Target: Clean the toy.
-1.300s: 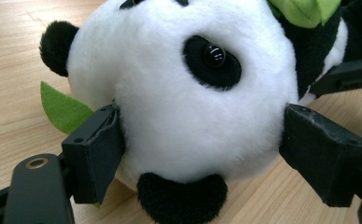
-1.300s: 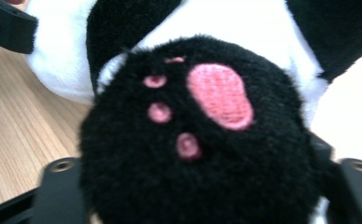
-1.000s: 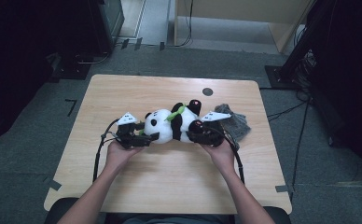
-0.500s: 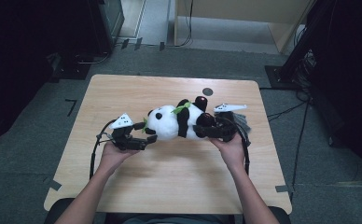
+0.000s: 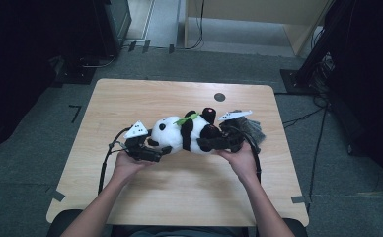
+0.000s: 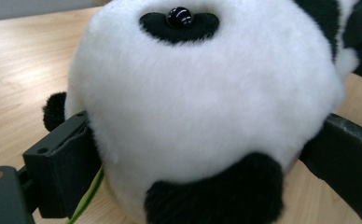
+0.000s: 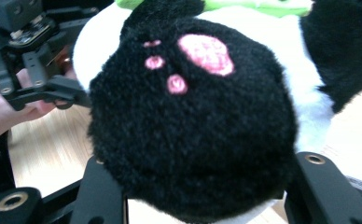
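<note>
The plush panda lies on its side near the middle of the wooden worktop, head to the left and feet to the right. The left gripper holds the white head: its jaws have just been opening, yet both still press into the fur at the two sides. The right gripper pinches a black foot with pink pads between its jaws. A grey cloth lies just beyond the right gripper, toward the right edge. A dark round mark sits near the far edge. Bare wood stays free along the near, left and far edges.
</note>
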